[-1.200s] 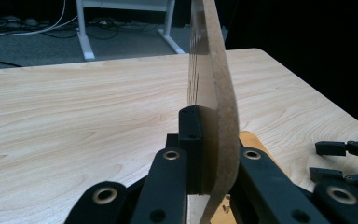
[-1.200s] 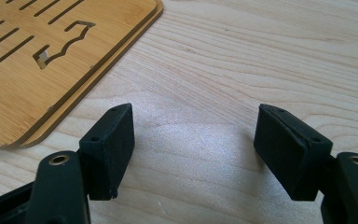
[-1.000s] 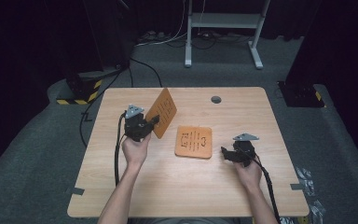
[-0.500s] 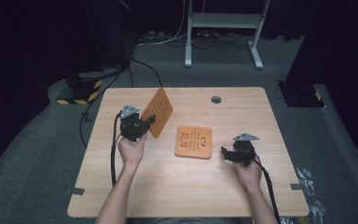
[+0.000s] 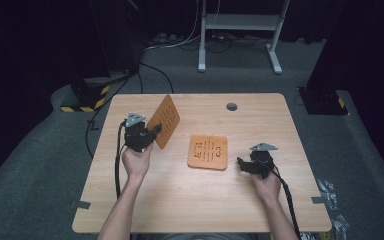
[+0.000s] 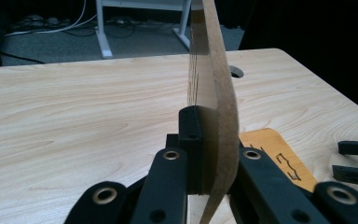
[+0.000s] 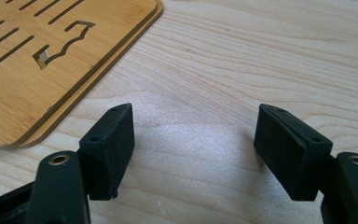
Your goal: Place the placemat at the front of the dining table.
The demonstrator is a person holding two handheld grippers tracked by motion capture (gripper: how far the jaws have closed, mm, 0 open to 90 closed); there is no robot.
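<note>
Raised board (image 5: 164, 120) shifted slightly toward 11 o'clock, clamped on edge in left gripper (image 5: 153, 133). Right gripper (image 5: 241, 164) idle, jaws apart, empty (flat board (image 5: 208, 151) at its 9 o'clock). Lift judged underway.

High overhead view, two close tool views

Left gripper (image 5: 152, 133) fingers clamped, raised; right gripper (image 5: 241, 164) fingers apart, low.

Slotted board (image 5: 164, 121) in left tongs (image 5: 152, 133)
</note>
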